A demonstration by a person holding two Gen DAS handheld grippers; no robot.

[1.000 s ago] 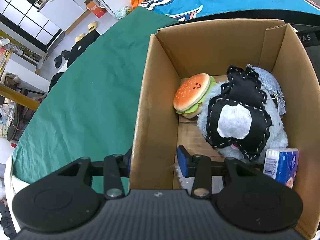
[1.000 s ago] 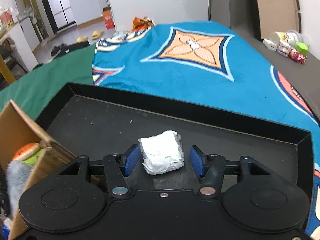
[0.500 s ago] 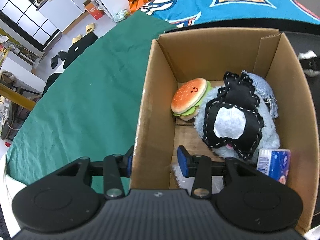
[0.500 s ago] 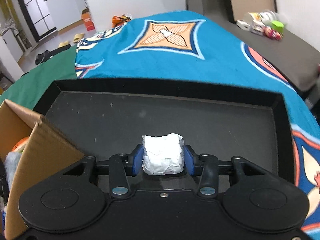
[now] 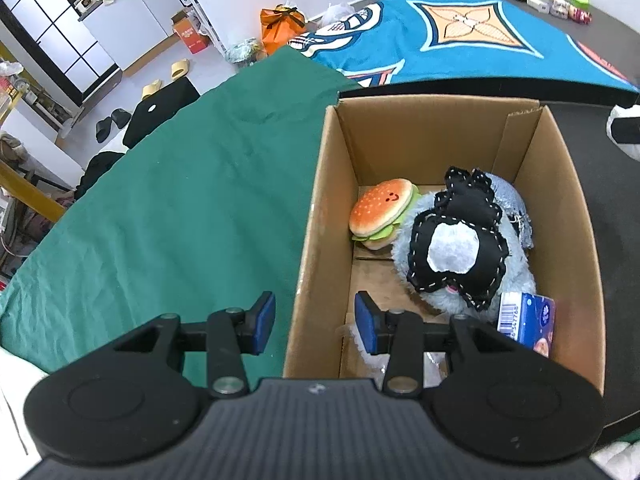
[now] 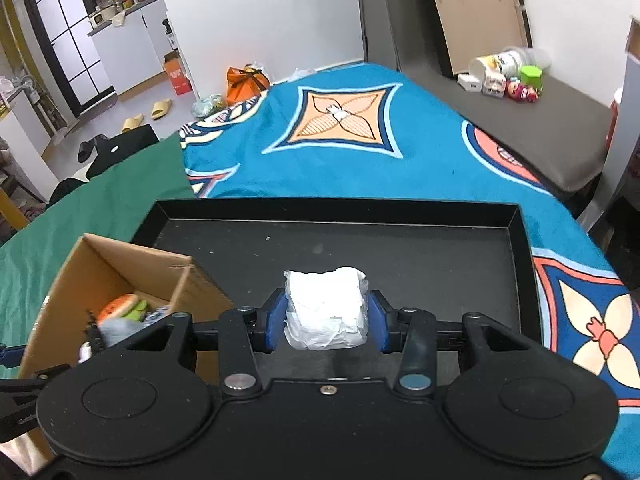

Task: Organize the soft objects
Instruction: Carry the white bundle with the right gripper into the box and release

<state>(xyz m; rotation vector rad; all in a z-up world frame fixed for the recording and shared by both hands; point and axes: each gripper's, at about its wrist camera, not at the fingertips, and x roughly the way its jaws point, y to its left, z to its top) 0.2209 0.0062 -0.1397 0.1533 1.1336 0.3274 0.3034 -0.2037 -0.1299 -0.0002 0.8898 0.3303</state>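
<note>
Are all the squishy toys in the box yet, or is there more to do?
Nearly there. The burger toy, the fluffy grey toy and a tissue pack already lie in the cardboard box. The right tongs grip a white wad above the black tray; it still has to go into the box. The left tongs straddle the box's side wall. The tray looks otherwise bare.

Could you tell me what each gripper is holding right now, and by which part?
The right gripper clamps a white tissue wad by its two sides. The left gripper straddles the cardboard box wall, but its pads are clear of it.
</note>
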